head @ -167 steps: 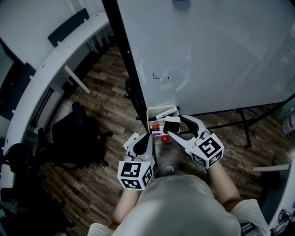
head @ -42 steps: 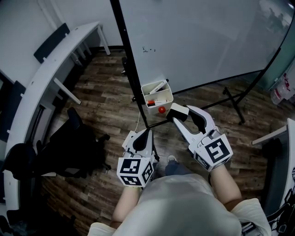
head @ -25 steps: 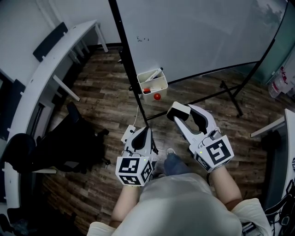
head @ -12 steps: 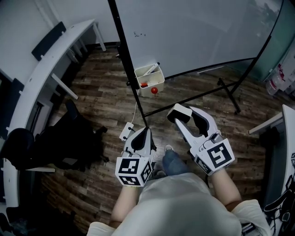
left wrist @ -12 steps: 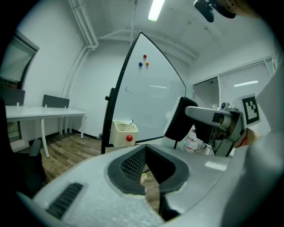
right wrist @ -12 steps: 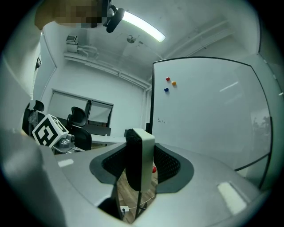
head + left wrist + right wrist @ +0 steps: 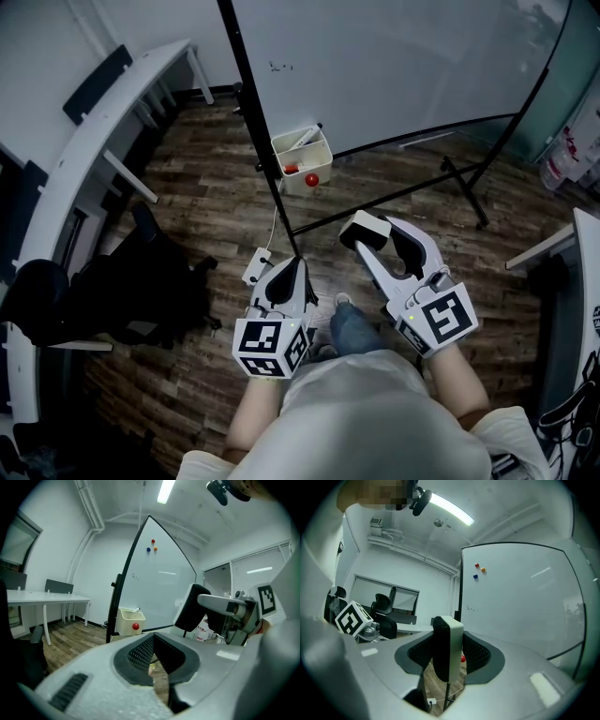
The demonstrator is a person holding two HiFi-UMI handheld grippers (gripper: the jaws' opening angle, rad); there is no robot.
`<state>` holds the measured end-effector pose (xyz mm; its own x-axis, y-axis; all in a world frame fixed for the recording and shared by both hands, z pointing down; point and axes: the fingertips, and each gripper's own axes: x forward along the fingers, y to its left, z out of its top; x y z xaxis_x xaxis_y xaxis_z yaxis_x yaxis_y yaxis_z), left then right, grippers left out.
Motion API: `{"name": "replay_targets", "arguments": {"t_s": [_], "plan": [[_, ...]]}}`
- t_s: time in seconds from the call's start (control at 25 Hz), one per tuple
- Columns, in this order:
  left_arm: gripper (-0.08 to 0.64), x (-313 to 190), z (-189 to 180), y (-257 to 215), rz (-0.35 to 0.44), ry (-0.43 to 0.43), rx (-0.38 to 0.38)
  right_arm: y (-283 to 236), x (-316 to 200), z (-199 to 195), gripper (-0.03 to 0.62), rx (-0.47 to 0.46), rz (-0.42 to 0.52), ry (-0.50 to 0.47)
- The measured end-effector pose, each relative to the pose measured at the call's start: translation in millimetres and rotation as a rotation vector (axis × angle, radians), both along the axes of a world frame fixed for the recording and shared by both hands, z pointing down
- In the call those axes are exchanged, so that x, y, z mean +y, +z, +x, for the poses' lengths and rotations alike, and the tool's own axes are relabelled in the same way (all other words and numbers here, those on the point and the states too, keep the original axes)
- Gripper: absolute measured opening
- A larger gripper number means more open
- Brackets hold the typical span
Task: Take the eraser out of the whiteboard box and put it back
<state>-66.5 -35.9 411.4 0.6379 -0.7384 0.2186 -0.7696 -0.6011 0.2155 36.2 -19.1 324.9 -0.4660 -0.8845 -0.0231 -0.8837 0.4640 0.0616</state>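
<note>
The eraser (image 7: 366, 228), a white block with a black felt face, is clamped between the jaws of my right gripper (image 7: 372, 232), held level in the air well back from the board. In the right gripper view the eraser (image 7: 449, 648) stands upright between the pads of the right gripper (image 7: 446, 667). The cream whiteboard box (image 7: 302, 157) hangs on the board's black post with a marker inside and a red magnet (image 7: 312, 178) on its front. My left gripper (image 7: 292, 274) is shut and empty, below and left of the eraser. From the left gripper view the box (image 7: 129, 620) is far ahead.
The whiteboard (image 7: 403, 66) stands on a black frame with legs (image 7: 464, 192) spreading over the wooden floor. A curved white desk (image 7: 89, 150) and a black office chair (image 7: 155, 277) are at the left. A white socket block (image 7: 255, 267) lies on the floor. Another desk edge (image 7: 586, 244) is at the right.
The eraser has stayed in the right gripper since the earliest frame. The box has drawn farther away in the head view as both grippers pulled back from the whiteboard.
</note>
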Motion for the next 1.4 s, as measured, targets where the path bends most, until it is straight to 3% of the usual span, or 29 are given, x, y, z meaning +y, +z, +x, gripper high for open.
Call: {"name": "replay_targets", "arguments": {"t_s": [1.4], "plan": [[0.000, -56.4, 2.6, 4.2, -0.039, -0.044, 0.002, -5.8, -71.2, -1.7, 0.184, -0.007, -0.021, -0.065]]}}
